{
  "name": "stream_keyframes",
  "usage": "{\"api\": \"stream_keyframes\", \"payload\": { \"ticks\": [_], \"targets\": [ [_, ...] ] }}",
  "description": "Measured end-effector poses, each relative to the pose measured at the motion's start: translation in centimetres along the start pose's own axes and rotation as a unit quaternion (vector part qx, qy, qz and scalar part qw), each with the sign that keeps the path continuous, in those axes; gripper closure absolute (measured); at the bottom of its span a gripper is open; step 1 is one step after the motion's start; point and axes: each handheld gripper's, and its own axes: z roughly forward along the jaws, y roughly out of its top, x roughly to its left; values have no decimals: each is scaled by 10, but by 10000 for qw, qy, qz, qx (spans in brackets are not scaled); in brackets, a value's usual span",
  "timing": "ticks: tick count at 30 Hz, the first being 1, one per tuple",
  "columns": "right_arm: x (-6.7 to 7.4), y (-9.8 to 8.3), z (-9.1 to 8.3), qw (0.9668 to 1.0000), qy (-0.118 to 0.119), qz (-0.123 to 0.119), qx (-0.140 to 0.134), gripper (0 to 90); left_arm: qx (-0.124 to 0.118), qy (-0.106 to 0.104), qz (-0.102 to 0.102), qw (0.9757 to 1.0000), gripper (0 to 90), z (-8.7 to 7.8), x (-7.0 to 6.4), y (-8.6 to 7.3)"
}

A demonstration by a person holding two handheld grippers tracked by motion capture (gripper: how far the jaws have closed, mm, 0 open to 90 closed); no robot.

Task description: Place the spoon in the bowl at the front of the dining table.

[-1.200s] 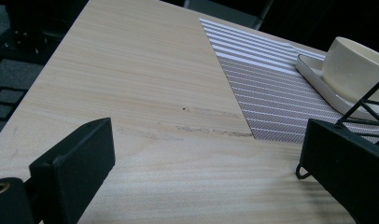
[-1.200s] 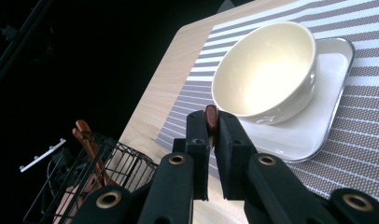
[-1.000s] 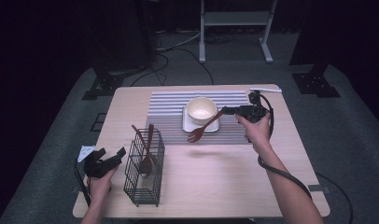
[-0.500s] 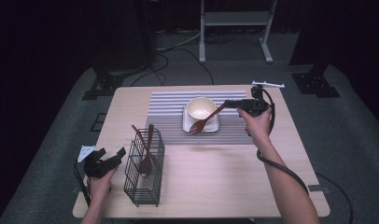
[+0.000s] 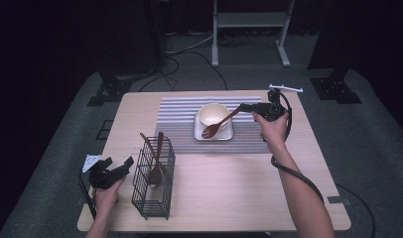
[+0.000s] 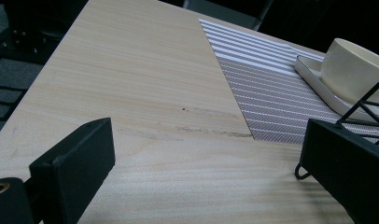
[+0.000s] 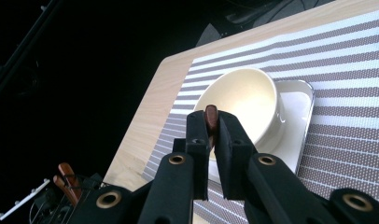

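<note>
- My right gripper [image 5: 247, 107] pinches the wooden spoon [image 5: 218, 124] by its handle, its scoop hanging over the bowl [image 5: 212, 115] and white tray [image 5: 229, 135].
- My left gripper [image 5: 121, 166] rests wide apart, holding nothing, just beside the wire basket [image 5: 152, 193].

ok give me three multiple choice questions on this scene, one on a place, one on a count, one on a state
1. Where is the cream bowl?
A. on the white tray
B. inside the wire basket
C. on bare table

2. How many grippers are in the high view?
A. one
B. two
C. three

3. How is the right gripper?
A. open, nothing in it
B. shut on the wooden spoon
C. shut on the bowl

Answers:
1 A, the bowl stands on the tray on the striped mat.
2 B, one in each hand.
3 B, its jaws pinch the spoon's handle; the left gripper is open.
</note>
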Motion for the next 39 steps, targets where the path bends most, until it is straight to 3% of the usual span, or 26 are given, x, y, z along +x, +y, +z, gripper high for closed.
{"api": "stream_keyframes", "payload": {
  "ticks": [14, 39],
  "targets": [
    [-5, 5, 4, 9999, -44, 133, -95, 834, 0, 4, -4, 10000, 23, 0, 0, 0],
    [-6, 21, 3, 9994, -185, 168, -249, 835, 5, 6, -9, 10000, 23, 0, 0, 0]
  ]
}}
